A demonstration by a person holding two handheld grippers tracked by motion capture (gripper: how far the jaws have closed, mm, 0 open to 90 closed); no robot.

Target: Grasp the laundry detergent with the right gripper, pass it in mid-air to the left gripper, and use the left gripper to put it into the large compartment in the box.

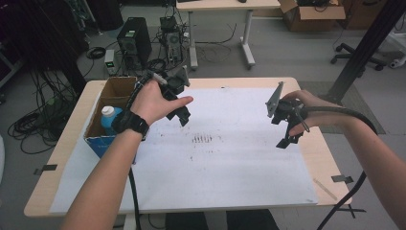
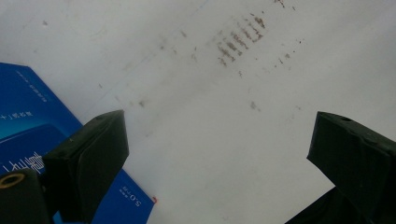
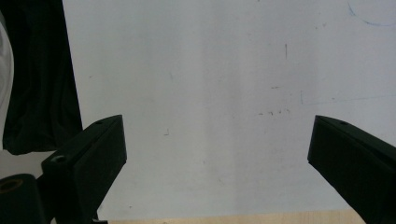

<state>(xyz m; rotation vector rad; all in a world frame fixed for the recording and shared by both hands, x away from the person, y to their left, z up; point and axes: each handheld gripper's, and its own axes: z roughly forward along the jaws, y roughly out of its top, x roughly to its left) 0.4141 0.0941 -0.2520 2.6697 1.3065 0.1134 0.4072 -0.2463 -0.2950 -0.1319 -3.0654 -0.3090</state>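
**benchwatcher:** So what's the setup here? From the high view I see a wooden surface (image 1: 306,148) with a big white sheet (image 1: 230,163) over most of it, smudgy dark marks (image 1: 201,139) near the middle.

**gripfan22:** Yep, and both hands are held up above that sheet. The left gripper (image 1: 178,111) is just beside an open cardboard box (image 1: 111,93) with a blue front, sitting at the left edge of the surface. There's a blue bottle with a white cap (image 1: 109,118) standing inside it.

**benchwatcher:** Jaws?

**gripfan22:** Left gripper view has them spread wide with nothing between, just white sheet and those brown marks (image 2: 238,39) farther off. The blue side of the box (image 2: 28,121) pokes in at the left, behind one jaw.

**benchwatcher:** And the right gripper (image 1: 288,129)?

**gripfan22:** Same deal. It's over the right part of the sheet, well apart from the box. Its own view shows the jaws wide apart and holding nothing, only the white sheet (image 3: 210,102) below, a strip of wood at the bottom edge, something dark (image 3: 39,74) at the left that I can't identify.

**benchwatcher:** Background?

**gripfan22:** A computer tower (image 1: 134,42) and loose cables on the floor, another table (image 1: 225,5) farther back.
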